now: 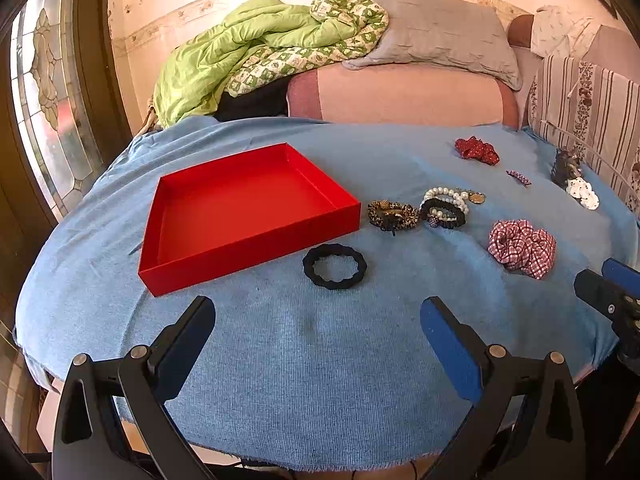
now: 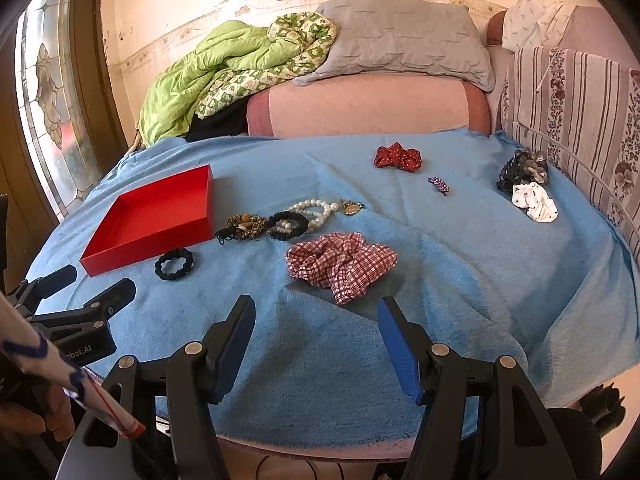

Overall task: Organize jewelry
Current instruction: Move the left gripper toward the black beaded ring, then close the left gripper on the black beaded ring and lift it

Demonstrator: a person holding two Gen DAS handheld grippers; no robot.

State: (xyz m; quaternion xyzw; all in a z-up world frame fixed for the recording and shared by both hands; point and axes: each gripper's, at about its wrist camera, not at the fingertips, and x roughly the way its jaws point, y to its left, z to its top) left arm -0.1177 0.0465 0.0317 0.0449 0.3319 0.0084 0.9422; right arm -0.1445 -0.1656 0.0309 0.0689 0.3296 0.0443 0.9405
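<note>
The fingers [image 1: 452,348] of the left gripper [image 1: 318,312] stand wide apart with nothing between them, low over the blue cloth [image 1: 304,380]. Those of the right gripper [image 2: 316,320] are likewise spread and empty.

Just ahead of the left gripper, roughly centred on its gap, lies a black hair tie [image 1: 334,266], close to the near right corner of the red tray [image 1: 256,236], though whether they touch is unclear. The tray sits ahead and to the left, its floor bare.

Just ahead of the right gripper, in line with its gap, lies a red-checked scrunchie [image 2: 340,264], apart from the fingertips.

Farther on, beside the tray's right wall, a leopard-print scrunchie [image 1: 394,214] touches a cluster of a black band [image 1: 444,213] and a pearl bracelet [image 1: 446,196] with a small pendant [image 1: 476,198].

Beyond these lie a tiny purple piece [image 2: 439,185], a red dotted scrunchie [image 2: 398,158], and at the far right a dark clip [image 2: 522,170] touching a white scrunchie [image 2: 534,202]. A sofa [image 2: 360,108] with a pillow [image 2: 404,36] and a green quilt [image 2: 224,68] stands behind.
</note>
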